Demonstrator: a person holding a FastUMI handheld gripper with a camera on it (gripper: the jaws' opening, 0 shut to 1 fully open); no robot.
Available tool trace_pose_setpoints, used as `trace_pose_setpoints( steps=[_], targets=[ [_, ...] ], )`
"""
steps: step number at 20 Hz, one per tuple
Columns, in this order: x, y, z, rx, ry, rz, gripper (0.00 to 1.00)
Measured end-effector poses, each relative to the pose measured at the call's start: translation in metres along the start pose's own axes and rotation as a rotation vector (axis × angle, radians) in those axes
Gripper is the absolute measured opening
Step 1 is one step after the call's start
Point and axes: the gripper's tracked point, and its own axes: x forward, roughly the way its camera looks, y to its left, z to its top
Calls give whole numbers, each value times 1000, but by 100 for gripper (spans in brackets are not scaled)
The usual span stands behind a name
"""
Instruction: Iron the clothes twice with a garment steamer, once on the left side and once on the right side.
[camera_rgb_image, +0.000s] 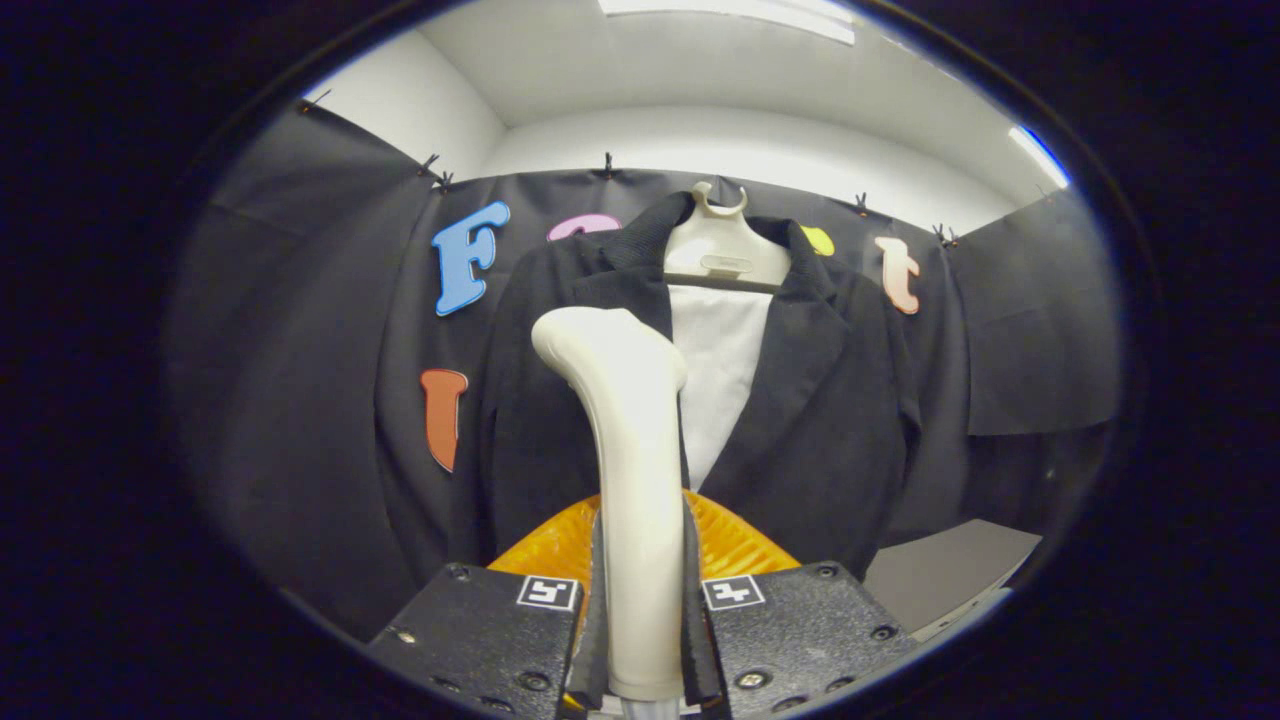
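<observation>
Now fingers (640, 610) clamped on white steamer (625, 450), upright before dark jacket (800, 430) on hanger (722, 250).

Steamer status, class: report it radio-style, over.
Gripper shut on steamer, handle upright between the fingers. Steamer head up at jacket's left front panel as seen. Jacket hangs open on hanger. Nothing in the way.

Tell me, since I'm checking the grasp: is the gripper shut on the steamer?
Shut: both fingers of the gripper press the cream plastic garment steamer's handle between them.

steamer (628, 470) base cut off, jacket (800, 420) hem perhaps hidden
</observation>
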Motion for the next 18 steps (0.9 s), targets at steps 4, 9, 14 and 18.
trace_pose_setpoints(
  steps=[4,9,14,18],
  targets=[
    [-8,0,-24,-6,35,7,32],
    [-24,0,-68,-12,93,13,32],
    [-40,2,-97,-15,123,32,32],
    [-50,9,-117,-30,148,41,32]
  ],
)
